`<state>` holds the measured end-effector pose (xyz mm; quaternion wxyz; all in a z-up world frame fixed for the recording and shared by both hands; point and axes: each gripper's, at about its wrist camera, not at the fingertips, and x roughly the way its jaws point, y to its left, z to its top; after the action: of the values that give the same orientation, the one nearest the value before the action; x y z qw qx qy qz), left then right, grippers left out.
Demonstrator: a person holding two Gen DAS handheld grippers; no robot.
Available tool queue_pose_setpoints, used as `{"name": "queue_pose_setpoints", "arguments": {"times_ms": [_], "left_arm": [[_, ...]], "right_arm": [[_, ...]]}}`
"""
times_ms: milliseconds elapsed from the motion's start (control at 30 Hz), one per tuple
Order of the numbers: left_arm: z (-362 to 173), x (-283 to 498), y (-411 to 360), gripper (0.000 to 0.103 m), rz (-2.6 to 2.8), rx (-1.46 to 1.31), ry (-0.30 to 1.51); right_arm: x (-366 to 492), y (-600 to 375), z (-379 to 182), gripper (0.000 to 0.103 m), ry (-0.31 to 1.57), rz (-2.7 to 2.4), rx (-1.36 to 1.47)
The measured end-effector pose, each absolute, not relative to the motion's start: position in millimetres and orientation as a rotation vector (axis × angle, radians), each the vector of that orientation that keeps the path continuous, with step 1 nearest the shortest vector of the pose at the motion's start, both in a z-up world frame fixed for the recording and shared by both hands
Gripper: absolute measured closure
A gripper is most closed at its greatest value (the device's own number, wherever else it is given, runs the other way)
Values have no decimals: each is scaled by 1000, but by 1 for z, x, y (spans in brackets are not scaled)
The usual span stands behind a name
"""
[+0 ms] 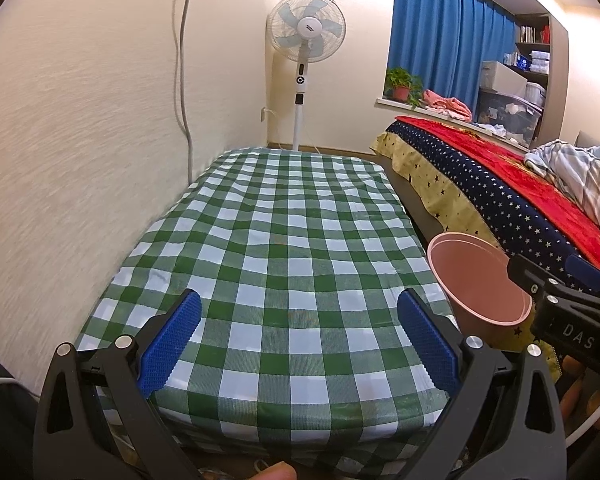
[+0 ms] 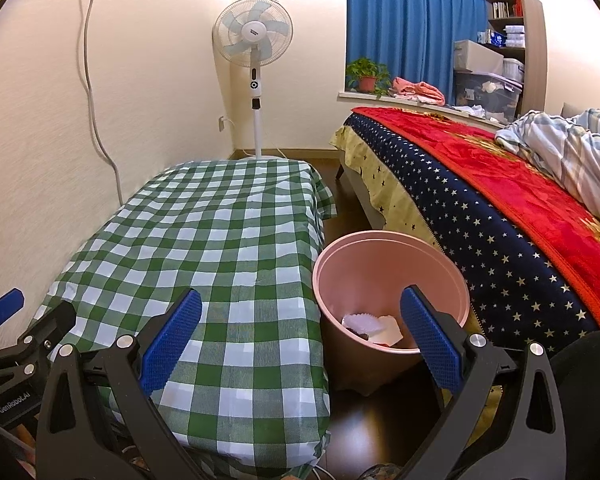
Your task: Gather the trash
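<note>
Pink bin (image 2: 392,304) stands on the floor between the checked table (image 2: 204,248) and the bed (image 2: 500,216), white paper scraps (image 2: 374,326) inside. Left gripper (image 1: 298,340) body reads "GenRobot.AI"; right gripper (image 2: 300,340) reads "DAS". Both hover level over the table's near end, jaws spread wide, holding nothing.

Cream walls (image 2: 160,60), a standing fan (image 2: 253,36), blue curtains (image 2: 404,24), and a bed (image 2: 500,208) on dark floor (image 2: 352,208).
</note>
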<state>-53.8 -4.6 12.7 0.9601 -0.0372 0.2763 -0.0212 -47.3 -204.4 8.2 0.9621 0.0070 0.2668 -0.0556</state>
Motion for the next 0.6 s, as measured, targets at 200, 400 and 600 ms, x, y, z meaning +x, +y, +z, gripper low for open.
{"name": "queue_pose_setpoints", "arguments": {"times_ms": [200,400,600], "left_arm": [[11,-54,-6,8,-42,-74,566],[11,-54,-6,8,-42,-73,567],[11,-54,-6,8,-44,-74,566]], "right_arm": [[-46,-204,9,5,540,-115,18],[-46,-204,9,5,541,-115,19],[-47,-204,9,5,540,-115,18]]}}
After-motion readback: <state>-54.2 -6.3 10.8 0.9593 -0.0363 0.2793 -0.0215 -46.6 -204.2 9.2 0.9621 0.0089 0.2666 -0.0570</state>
